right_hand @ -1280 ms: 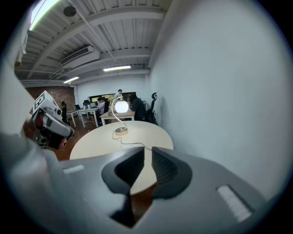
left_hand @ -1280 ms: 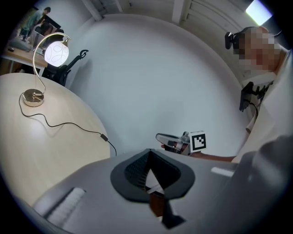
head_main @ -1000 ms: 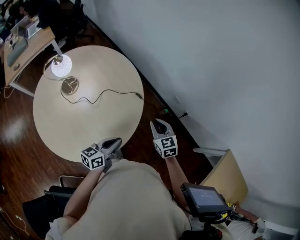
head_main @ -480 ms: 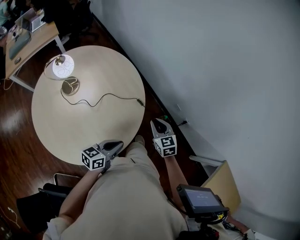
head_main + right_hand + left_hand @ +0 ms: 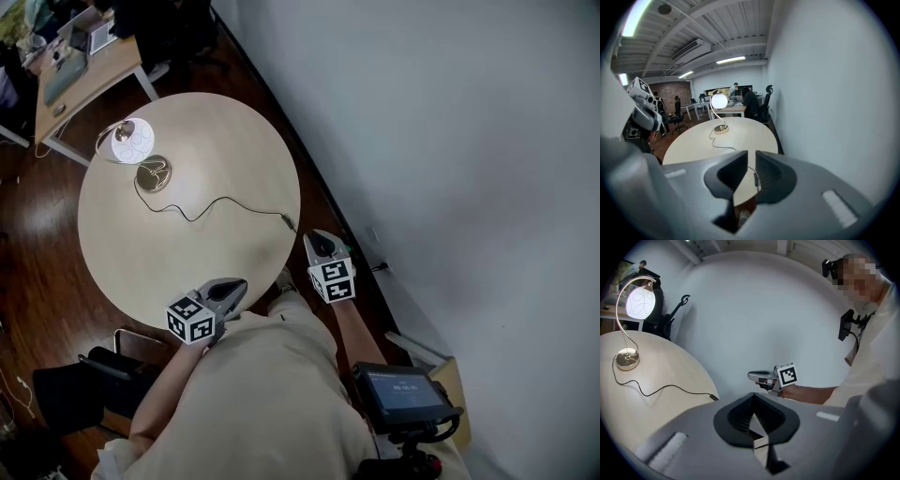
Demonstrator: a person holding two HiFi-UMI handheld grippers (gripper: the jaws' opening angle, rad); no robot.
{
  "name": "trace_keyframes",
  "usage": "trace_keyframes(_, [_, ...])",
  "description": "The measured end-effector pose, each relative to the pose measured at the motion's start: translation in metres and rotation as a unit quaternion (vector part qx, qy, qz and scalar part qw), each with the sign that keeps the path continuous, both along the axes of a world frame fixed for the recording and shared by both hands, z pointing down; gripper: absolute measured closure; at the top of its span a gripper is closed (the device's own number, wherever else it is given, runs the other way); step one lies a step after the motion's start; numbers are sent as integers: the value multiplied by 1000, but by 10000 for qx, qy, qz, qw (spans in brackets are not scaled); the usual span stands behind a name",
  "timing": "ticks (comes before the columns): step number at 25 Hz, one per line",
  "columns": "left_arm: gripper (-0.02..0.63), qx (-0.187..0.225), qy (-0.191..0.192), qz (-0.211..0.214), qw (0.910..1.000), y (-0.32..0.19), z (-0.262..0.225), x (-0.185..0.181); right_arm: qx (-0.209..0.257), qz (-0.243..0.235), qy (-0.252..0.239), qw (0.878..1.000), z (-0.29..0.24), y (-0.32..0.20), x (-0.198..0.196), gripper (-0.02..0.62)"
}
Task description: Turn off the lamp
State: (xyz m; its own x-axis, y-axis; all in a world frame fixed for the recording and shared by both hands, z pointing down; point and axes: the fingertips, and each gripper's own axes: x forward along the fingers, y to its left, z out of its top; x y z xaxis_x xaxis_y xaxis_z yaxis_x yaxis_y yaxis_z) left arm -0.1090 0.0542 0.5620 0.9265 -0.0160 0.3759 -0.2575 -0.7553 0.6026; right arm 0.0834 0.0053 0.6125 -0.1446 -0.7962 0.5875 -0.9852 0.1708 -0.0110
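Standing at the near edge of a round table [image 5: 122,244], a person holds two grippers. The lit lamp [image 5: 131,139] sits at the far side, well apart from both. The left gripper [image 5: 236,284] is clenched and empty. The right gripper [image 5: 315,236] has its jaws a slit apart, holding nothing. The lamp's cord [image 5: 220,201] runs towards the right gripper, so it is probably best to press squarely on the dark piece [image 5: 286,220] there, likely the switch.

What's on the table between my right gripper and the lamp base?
Head view: only the thin black cord, snaking over the round pale wooden table's bare top.
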Motion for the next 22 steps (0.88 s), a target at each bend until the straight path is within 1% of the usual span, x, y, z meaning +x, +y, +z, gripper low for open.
trace_keyframes(5, [603, 105, -240, -483, 9985, -28, -1, 24, -95, -92, -137, 9998, 14, -27, 28, 549])
trace_keyframes(10, [603, 268, -324, -787, 9960, -44, -7, 41, -162, -473, -205, 9985, 23, -48, 37, 549])
trace_keyframes(13, [603, 261, -403, -971, 9941, -47, -4, 39, -232, -795, -153, 9964, 33, -57, 34, 549])
trace_keyframes(17, [603, 198, -488, -1348, 9895, -53, 1, 35, -350, -1124, -171, 9929, 41, -65, 31, 537])
trace_keyframes(22, [603, 358, -685, -1795, 9807, -72, 4, 33, -498, -1386, -223, 9888, 54, -74, 27, 514])
